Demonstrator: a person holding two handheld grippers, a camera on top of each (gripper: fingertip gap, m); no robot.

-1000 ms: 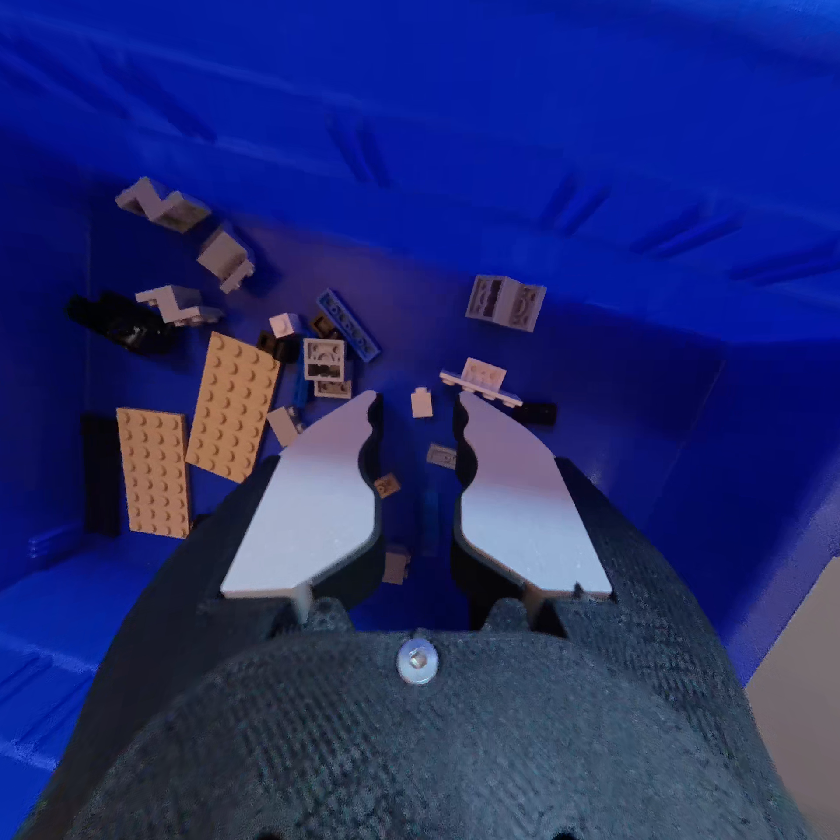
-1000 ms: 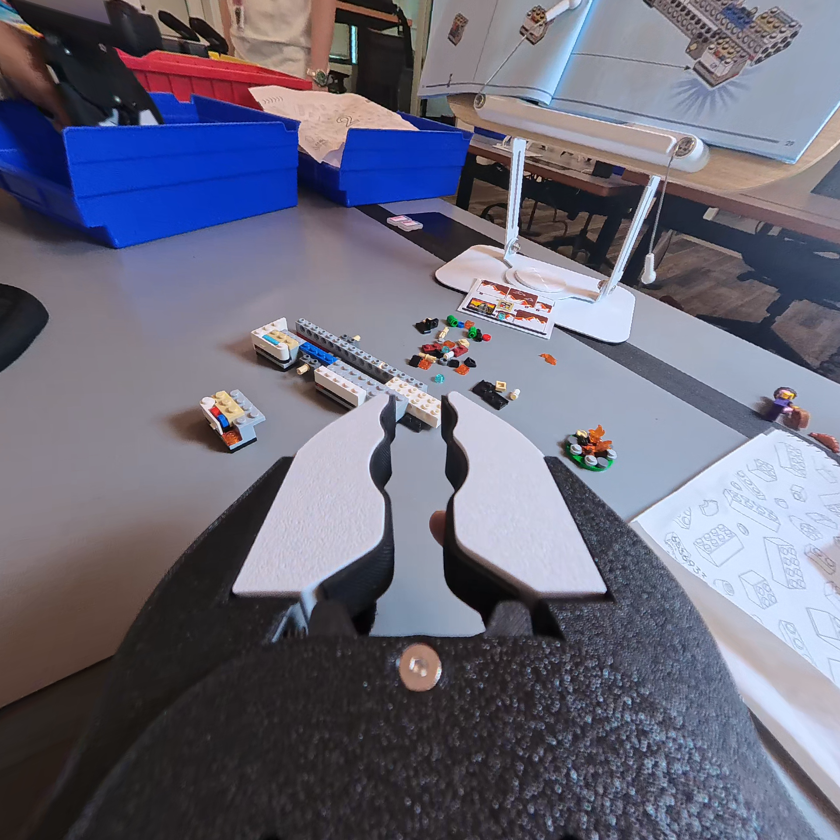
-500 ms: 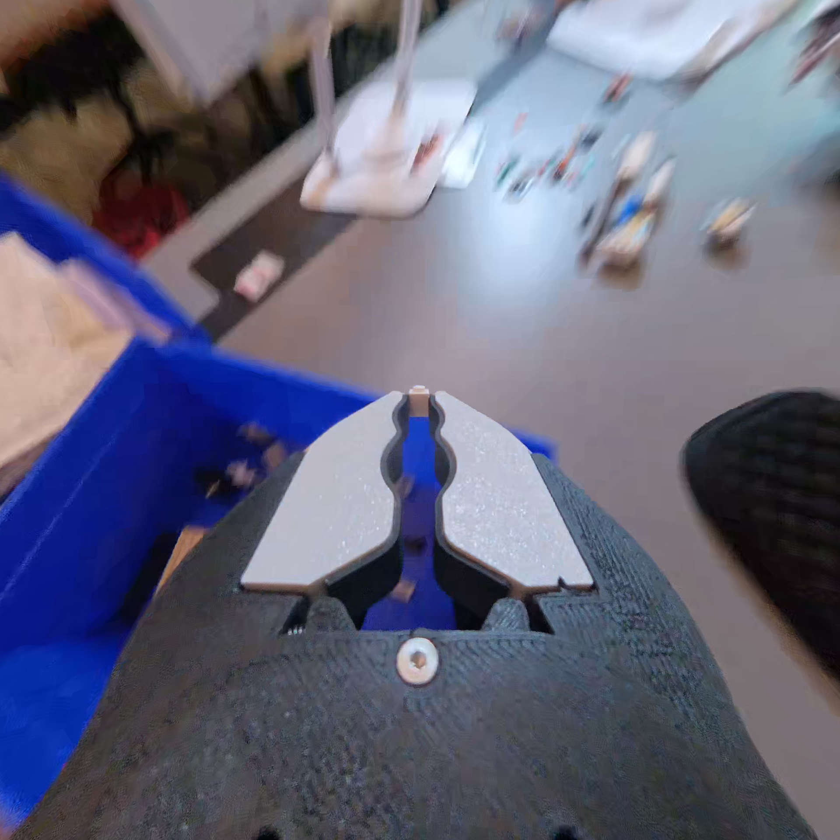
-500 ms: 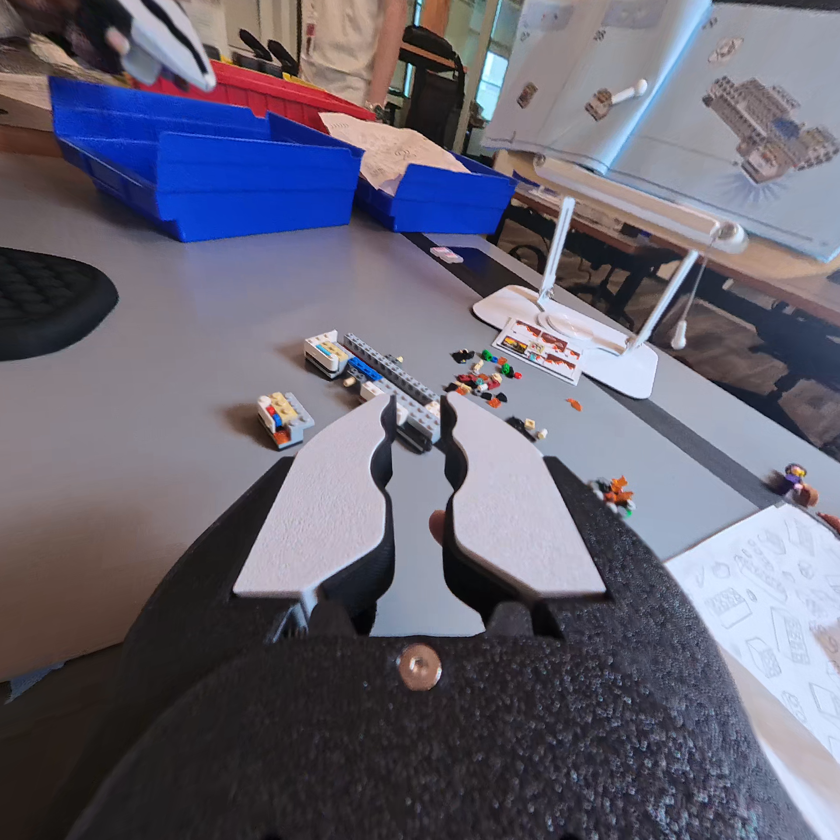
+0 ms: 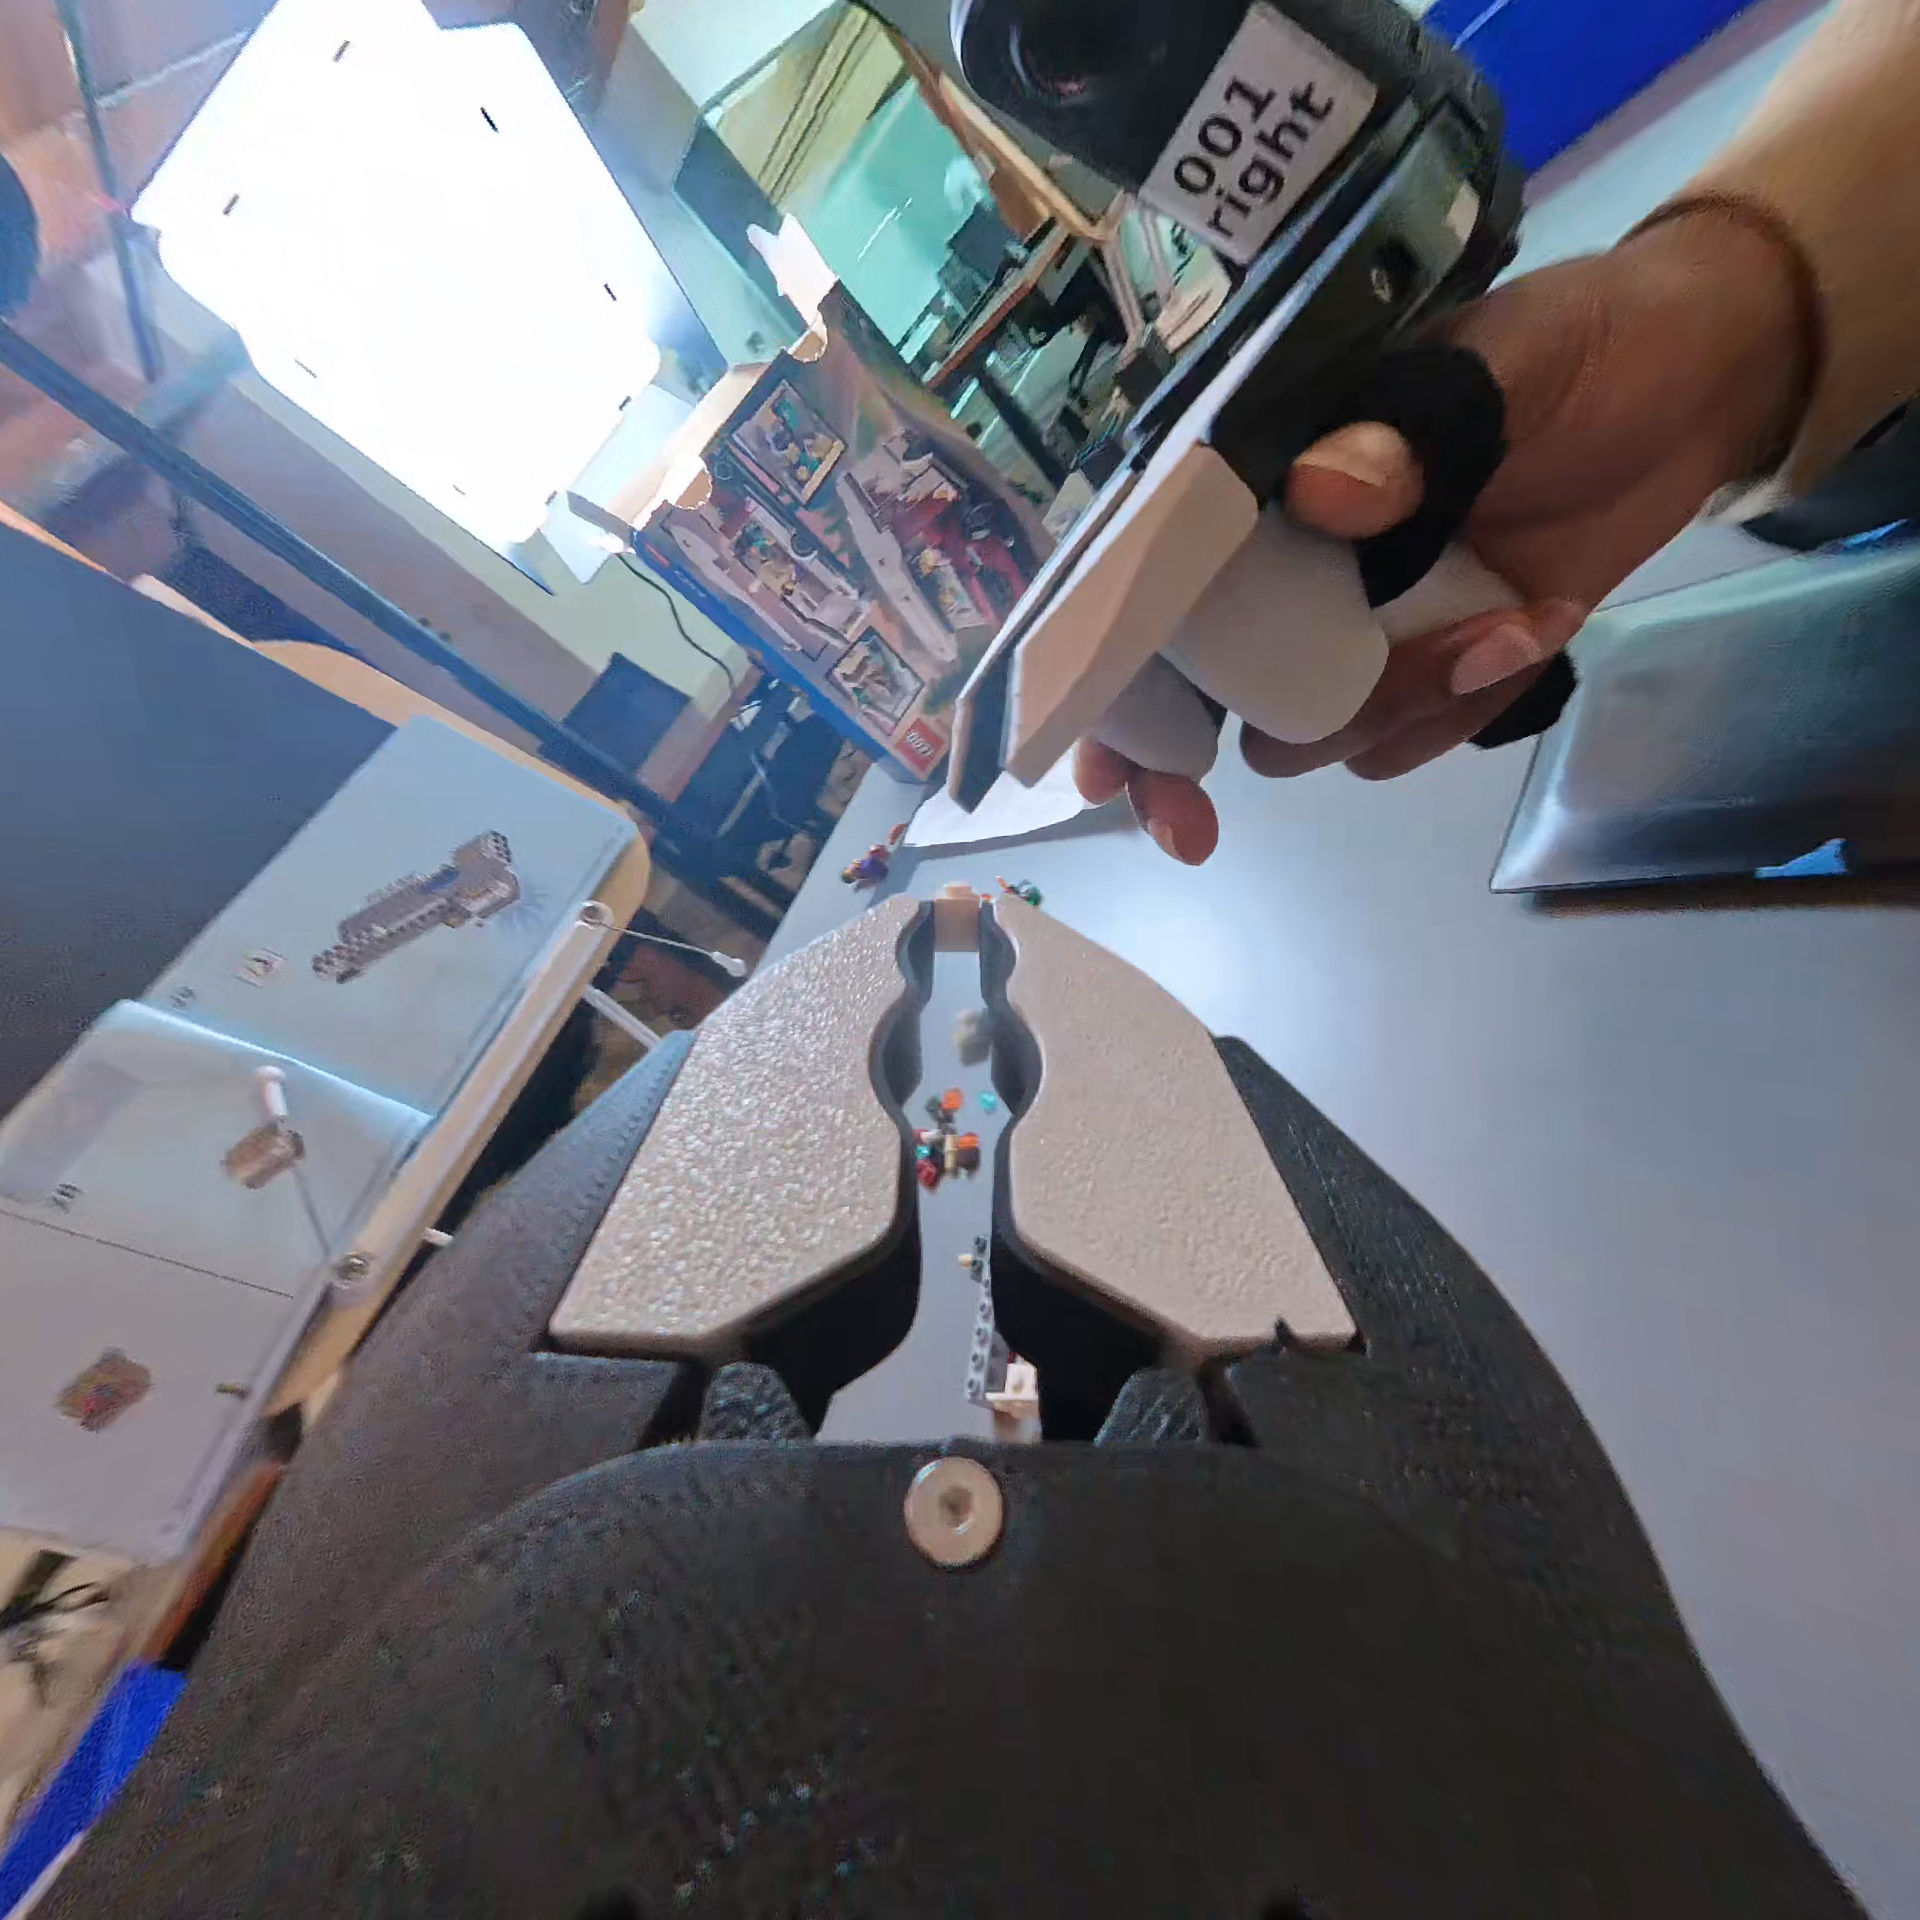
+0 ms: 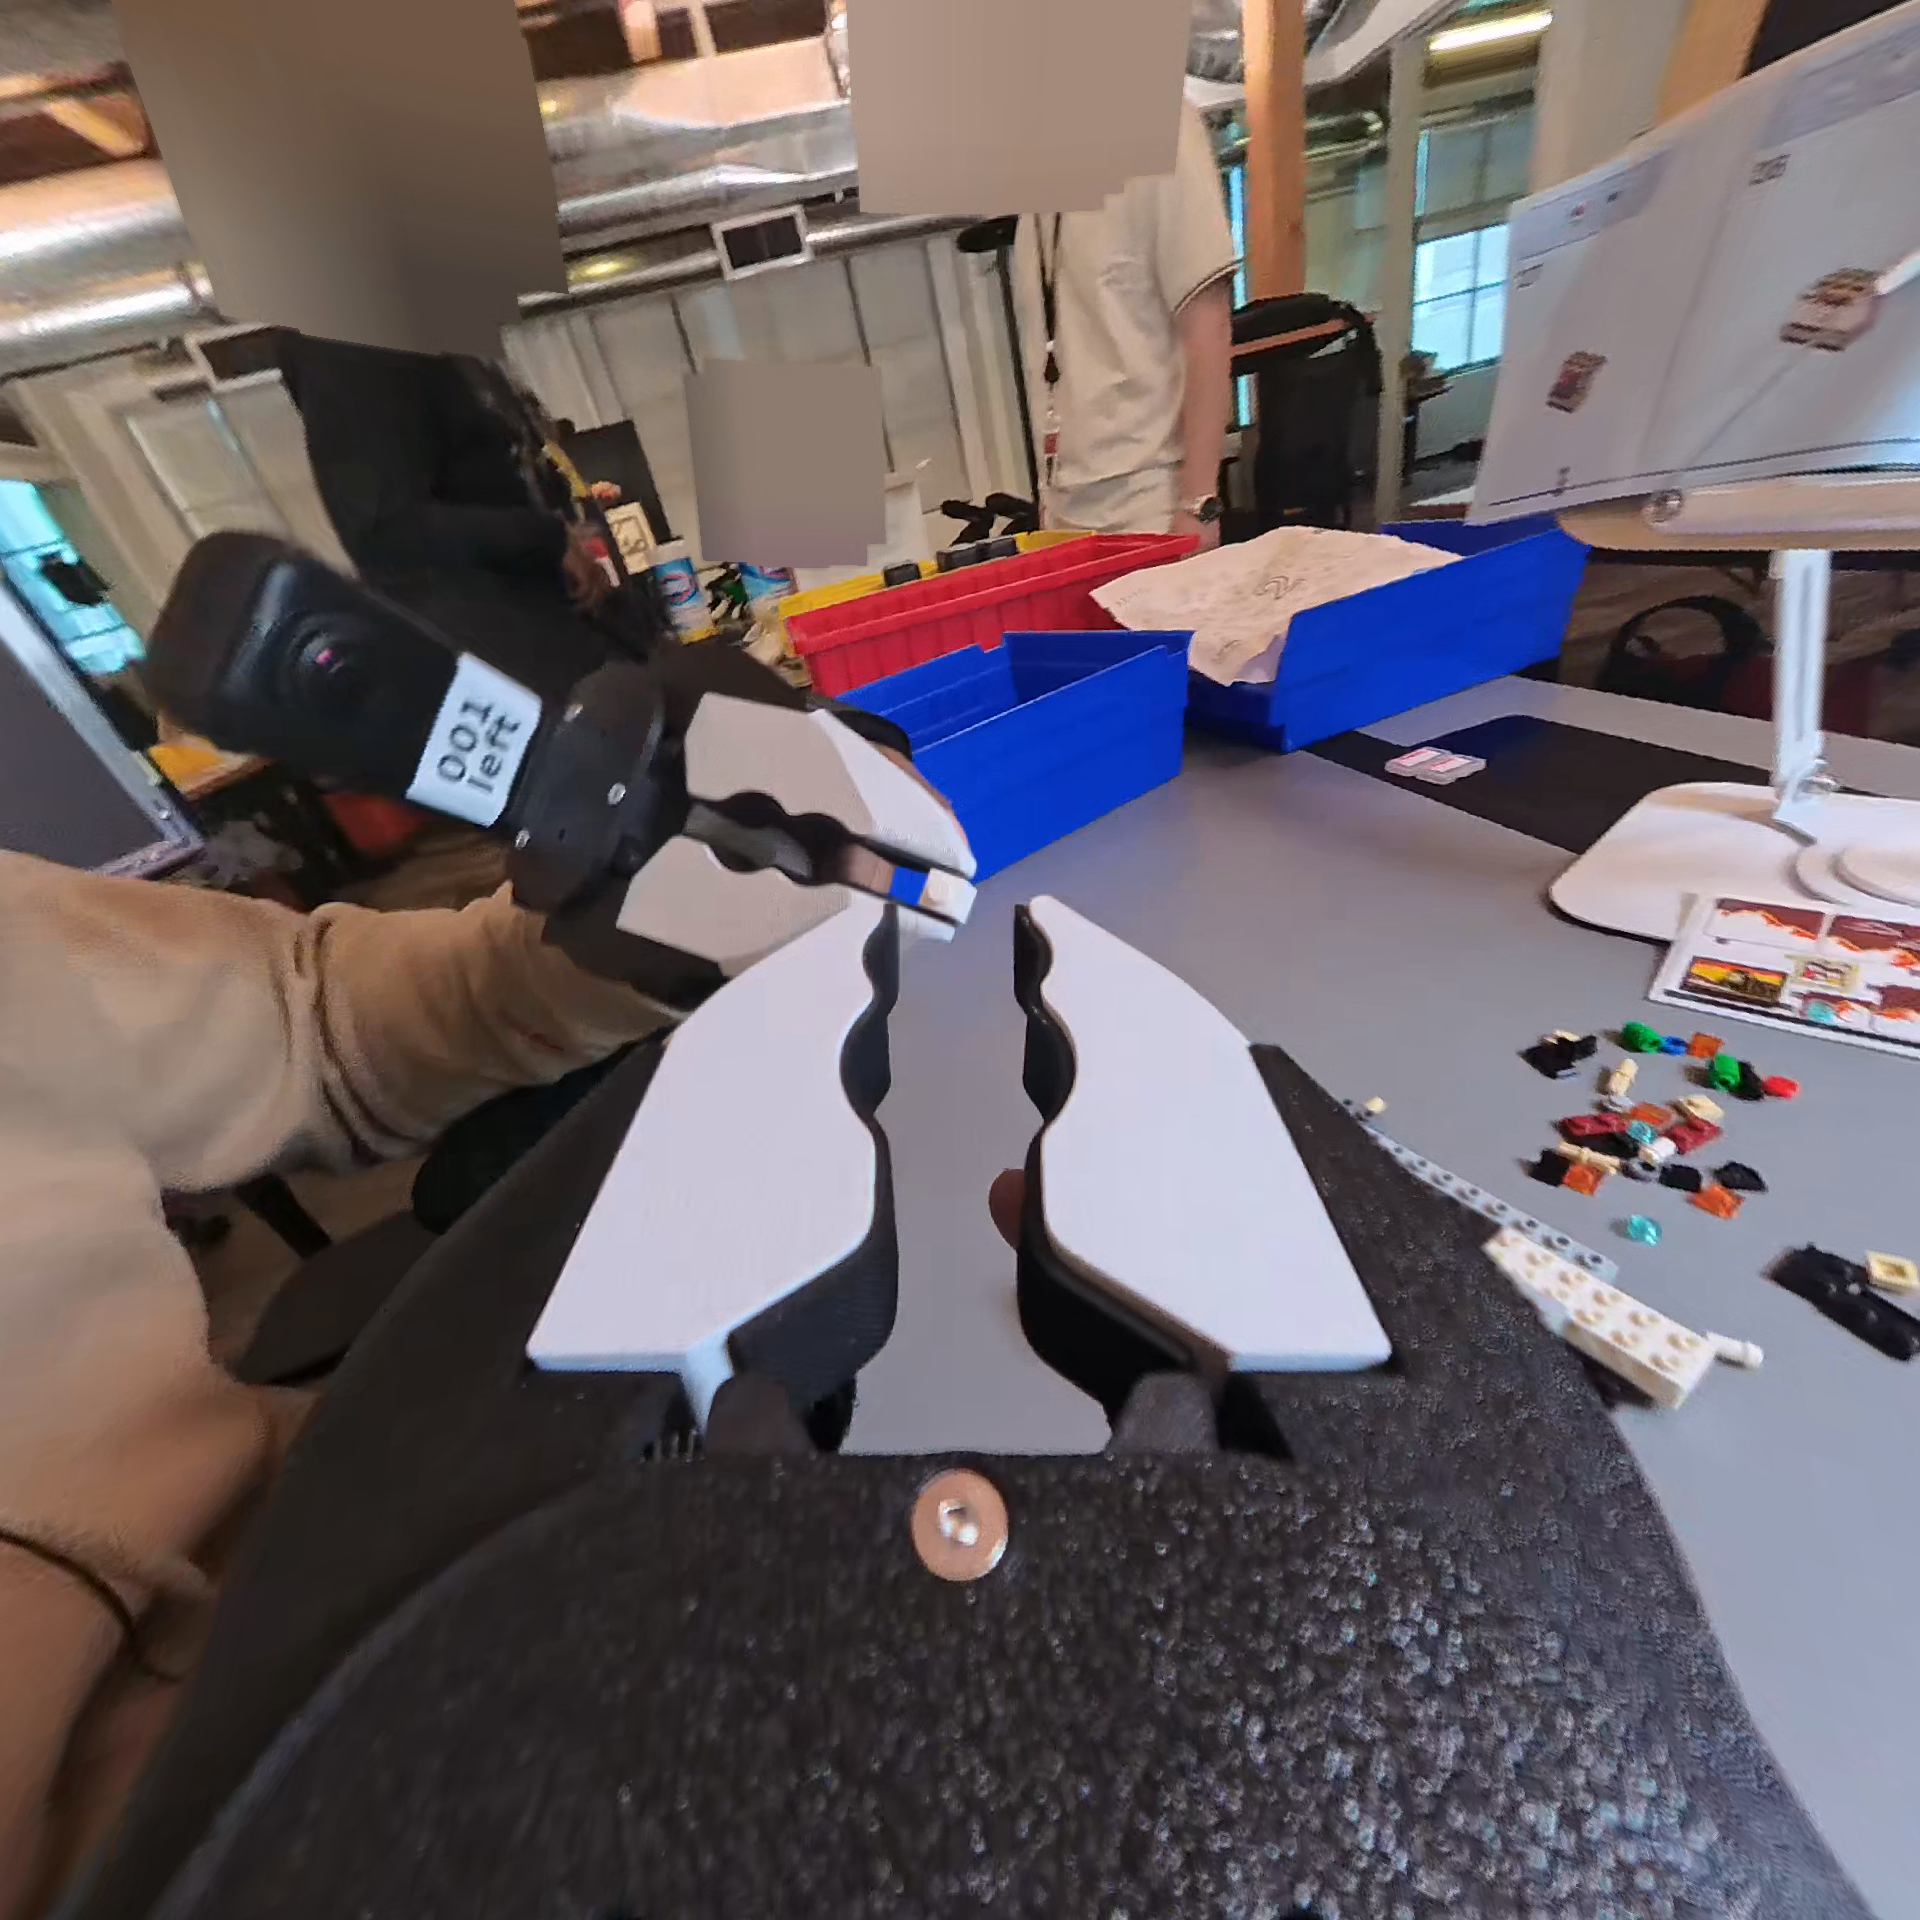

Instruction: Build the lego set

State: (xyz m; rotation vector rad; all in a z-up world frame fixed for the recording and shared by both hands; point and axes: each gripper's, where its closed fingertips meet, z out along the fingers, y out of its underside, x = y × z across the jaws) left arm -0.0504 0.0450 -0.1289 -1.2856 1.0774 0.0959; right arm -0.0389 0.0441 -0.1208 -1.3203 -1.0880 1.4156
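Pinching a small tan brick (image 5: pixel 957 920) at the very tips, my left gripper (image 5: pixel 957 928) is closed on it and held in the air above the grey bench (image 5: pixel 1507 1195); in the right wrist view the same brick (image 6: pixel 948 896) shows just beside the tip of my right gripper (image 6: pixel 954 914), whose jaws stand apart with nothing between them. Behind them sits a blue bin (image 6: pixel 1023 717) whose contents I cannot see from here, then a second blue bin (image 6: pixel 1392 634) with a crumpled printed sheet (image 6: pixel 1262 597) lying in it, and a red bin (image 6: pixel 977 603) farther back. A broad bare stretch of bench lies between the bins and the grippers, and the white stand base (image 6: pixel 1725 862) with a sticker sheet (image 6: pixel 1797 977) in front of it takes up the right side. To the right of my right gripper lies the part-built model (image 6: pixel 1558 1288), a long grey studded beam with cream bricks at its near end, half hidden by the gripper body. Beyond it a loose scatter of tiny pieces (image 6: pixel 1652 1132) in black, red, orange, green and teal rests on the bench, well apart from the bins.
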